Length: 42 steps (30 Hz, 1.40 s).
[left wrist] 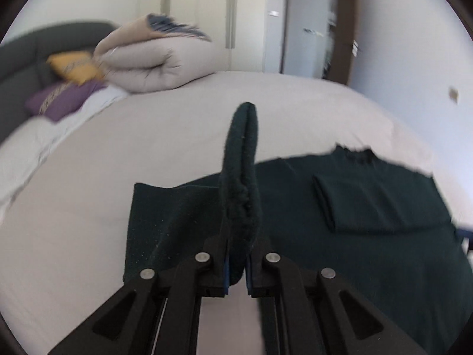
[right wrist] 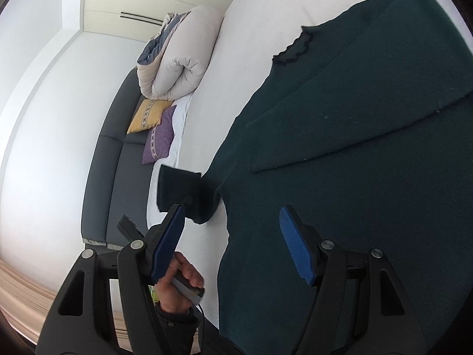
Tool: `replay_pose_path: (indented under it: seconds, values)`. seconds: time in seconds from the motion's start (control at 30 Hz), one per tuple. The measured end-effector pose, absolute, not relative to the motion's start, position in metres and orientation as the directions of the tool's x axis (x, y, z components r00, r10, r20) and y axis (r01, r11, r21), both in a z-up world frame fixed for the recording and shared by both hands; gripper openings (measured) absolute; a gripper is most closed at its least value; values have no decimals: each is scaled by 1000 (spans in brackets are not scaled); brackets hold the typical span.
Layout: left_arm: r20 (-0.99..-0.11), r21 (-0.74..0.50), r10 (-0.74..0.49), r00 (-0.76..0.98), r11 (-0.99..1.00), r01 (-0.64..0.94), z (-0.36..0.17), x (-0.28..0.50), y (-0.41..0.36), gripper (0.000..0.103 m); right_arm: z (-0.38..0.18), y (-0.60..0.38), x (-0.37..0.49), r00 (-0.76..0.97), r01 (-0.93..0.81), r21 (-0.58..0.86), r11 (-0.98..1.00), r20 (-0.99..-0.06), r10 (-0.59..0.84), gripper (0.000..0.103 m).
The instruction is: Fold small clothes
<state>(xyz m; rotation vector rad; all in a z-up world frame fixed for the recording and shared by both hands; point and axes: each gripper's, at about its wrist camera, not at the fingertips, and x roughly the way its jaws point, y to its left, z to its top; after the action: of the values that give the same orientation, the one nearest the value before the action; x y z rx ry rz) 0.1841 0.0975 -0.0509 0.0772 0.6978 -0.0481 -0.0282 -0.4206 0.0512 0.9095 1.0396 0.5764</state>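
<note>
The left tool [left wrist: 236, 269] is clamped tight on a doubled cuff of the dark green sweater [right wrist: 369, 148], so the sleeve [left wrist: 242, 177] stands up between its fingers and lifts off the bed [left wrist: 147, 136], probably so it can be carried across the body for a fold. The right tool [right wrist: 233, 236] hangs above the sweater's near side with its blue pads [right wrist: 295, 248] spread wide and nothing between them; it seems ready to take another edge. The person's left hand [right wrist: 177, 284] shows below it, gripping the other tool's handle. The sweater lies flat on the white bed, its other sleeve already folded over the chest. Farther off sit a rolled duvet [left wrist: 153, 65] and cushions [right wrist: 153, 127].
</note>
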Motion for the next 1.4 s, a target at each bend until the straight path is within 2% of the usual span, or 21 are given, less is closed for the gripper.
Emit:
replay_pose_path:
  seconds: [0.13, 0.23, 0.6, 0.67, 0.83, 0.87, 0.93, 1.0, 1.03, 1.07, 1.1, 1.23, 1.3, 1.4]
  values:
    - [-618, 291, 43, 785, 940, 177, -82, 162, 36, 7, 44, -383, 5, 341, -11, 865, 501, -468, 816, 66]
    - [-588, 371, 69, 806, 908, 193, -91, 143, 25, 7, 30, -355, 24, 285, 2, 880, 475, -455, 843, 66]
    - [-569, 376, 84, 818, 911, 168, -85, 144, 36, 7, -36, -292, 44, 162, 119, 900, 421, -435, 886, 64]
    - [-566, 378, 86, 820, 911, 166, -85, 145, 36, 7, -44, -286, 43, 157, 115, 900, 422, -435, 886, 42]
    - [-578, 356, 79, 812, 920, 164, -84, 145, 36, 12, -43, -271, 45, 146, 37, 862, 505, -505, 851, 11]
    - [-586, 340, 69, 807, 925, 169, -83, 146, 37, 15, -39, -270, 45, 158, 18, 848, 530, -526, 836, 7]
    - [-599, 319, 57, 799, 932, 172, -78, 146, 39, 33, -27, -273, 47, 191, -22, 813, 582, -568, 801, 7]
    - [-595, 293, 37, 803, 940, 174, -69, 141, 39, 68, -9, -282, 50, 233, -64, 774, 630, -603, 763, 7]
    - [-581, 272, 22, 814, 948, 168, -62, 135, 40, 73, 0, -290, 51, 253, -82, 757, 649, -614, 748, 7]
    - [-570, 244, 3, 822, 955, 166, -56, 131, 41, 81, 10, -299, 53, 271, -97, 741, 664, -622, 734, 7]
    - [-567, 207, -25, 823, 963, 172, -52, 128, 42, 84, 19, -310, 56, 287, -108, 722, 684, -636, 716, 6]
    - [-616, 16, -135, 776, 983, 183, -46, 131, 58, 80, 39, -356, 66, 336, -101, 628, 772, -708, 621, 6]
    - [-648, -83, -189, 738, 980, 178, -50, 136, 67, 59, 41, -382, 73, 352, -70, 589, 805, -740, 573, 6]
    - [-690, -132, -203, 694, 979, 156, -62, 143, 71, 44, 41, -420, 82, 372, -21, 533, 846, -782, 501, 6]
